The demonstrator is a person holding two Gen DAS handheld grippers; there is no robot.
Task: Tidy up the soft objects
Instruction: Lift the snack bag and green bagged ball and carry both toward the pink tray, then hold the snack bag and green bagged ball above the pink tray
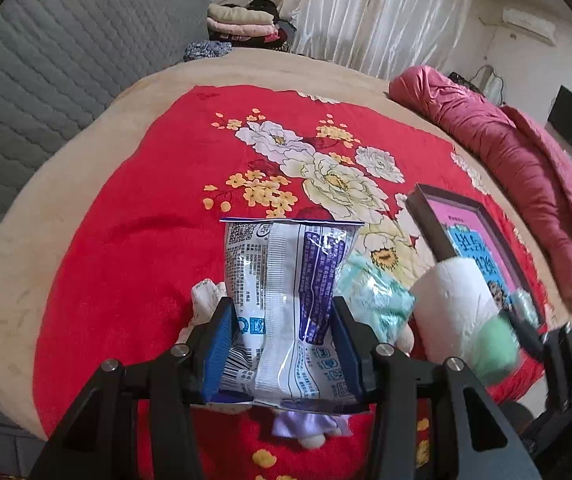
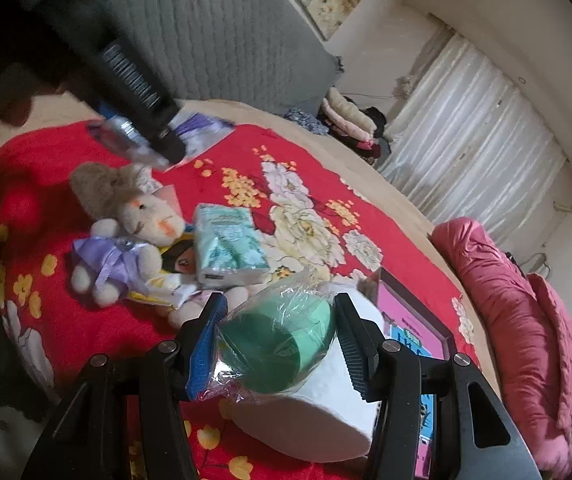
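Now | crinkly foil snack bag [image 1: 282,304] | round plastic-wrapped green sponge [image 2: 276,346]

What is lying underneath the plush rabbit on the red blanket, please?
Under the plush rabbit lies a flat printed item showing a dark-haired cartoon face, on the red blanket. Most of it is covered by the rabbit and the tissue pack.

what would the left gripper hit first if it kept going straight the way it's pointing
Probably the red floral blanket: the left gripper, shut on the snack packet, points down at it, though the packet hides the line and depth is unclear.
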